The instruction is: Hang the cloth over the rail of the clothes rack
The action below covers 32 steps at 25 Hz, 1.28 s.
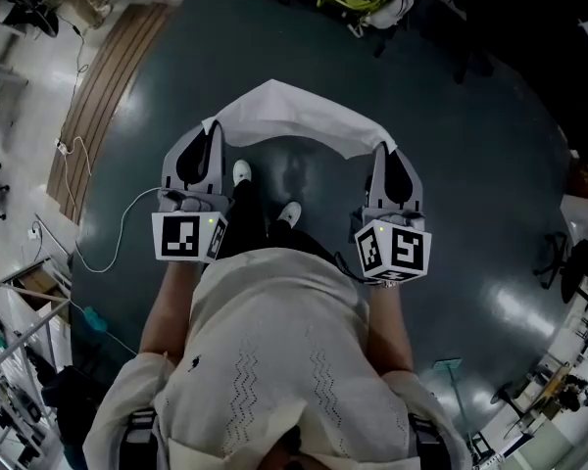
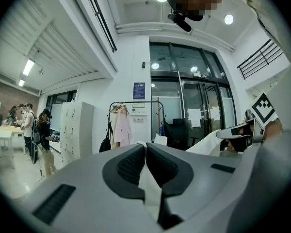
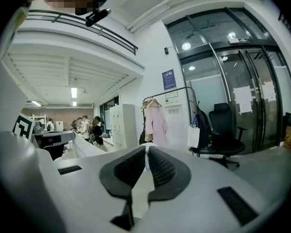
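A white cloth [image 1: 294, 116] hangs stretched in an arc between my two grippers, above the dark floor. My left gripper [image 1: 212, 127] is shut on its left corner, and my right gripper [image 1: 382, 149] is shut on its right corner. In the left gripper view the cloth [image 2: 150, 191] is pinched between the jaws of the left gripper [image 2: 145, 147]. In the right gripper view the cloth [image 3: 141, 188] shows likewise in the right gripper [image 3: 146, 149]. The clothes rack [image 2: 136, 104] stands far ahead by the wall, with a pink garment on its rail [image 3: 170, 92].
A black office chair [image 3: 224, 130] stands right of the rack before glass doors [image 3: 254, 96]. White lockers [image 2: 75, 130] and several people [image 2: 43, 140] are to the left. A white cable [image 1: 118, 233] lies on the floor at my left.
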{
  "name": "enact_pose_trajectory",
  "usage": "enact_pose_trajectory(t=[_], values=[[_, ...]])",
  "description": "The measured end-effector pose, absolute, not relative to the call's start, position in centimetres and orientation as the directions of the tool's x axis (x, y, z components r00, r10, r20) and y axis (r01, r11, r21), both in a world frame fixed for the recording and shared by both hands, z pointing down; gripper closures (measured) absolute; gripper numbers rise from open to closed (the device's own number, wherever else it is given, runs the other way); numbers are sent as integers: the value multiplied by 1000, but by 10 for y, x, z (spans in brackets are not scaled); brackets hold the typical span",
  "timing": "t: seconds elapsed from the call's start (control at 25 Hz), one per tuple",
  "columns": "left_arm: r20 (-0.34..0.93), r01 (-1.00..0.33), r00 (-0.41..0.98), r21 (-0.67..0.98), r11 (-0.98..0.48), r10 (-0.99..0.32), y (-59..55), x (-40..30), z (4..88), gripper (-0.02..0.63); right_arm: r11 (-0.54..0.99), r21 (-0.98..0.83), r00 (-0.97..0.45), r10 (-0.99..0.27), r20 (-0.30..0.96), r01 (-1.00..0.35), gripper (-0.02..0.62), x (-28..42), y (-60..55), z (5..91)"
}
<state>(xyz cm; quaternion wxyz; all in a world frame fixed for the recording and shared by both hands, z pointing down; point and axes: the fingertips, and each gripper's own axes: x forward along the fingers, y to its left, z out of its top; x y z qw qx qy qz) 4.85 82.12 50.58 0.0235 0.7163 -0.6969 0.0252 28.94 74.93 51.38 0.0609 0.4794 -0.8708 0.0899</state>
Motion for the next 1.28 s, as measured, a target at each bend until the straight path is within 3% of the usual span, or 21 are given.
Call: enact_pose_trajectory(t=[0.44, 0.92, 1.28], values=[[101, -992, 123, 36, -120, -987, 676, -24, 538, 586, 415, -68, -417, -865, 279, -907, 563, 236, 629, 546], [29, -971, 239, 26, -238, -971, 509, -131, 509, 587, 331, -31, -329, -920, 214, -943, 563, 130, 492, 508], [46, -971, 239, 30, -238, -970, 432, -146, 515, 586, 318, -33, -317, -920, 230, -948, 563, 119, 418, 516]])
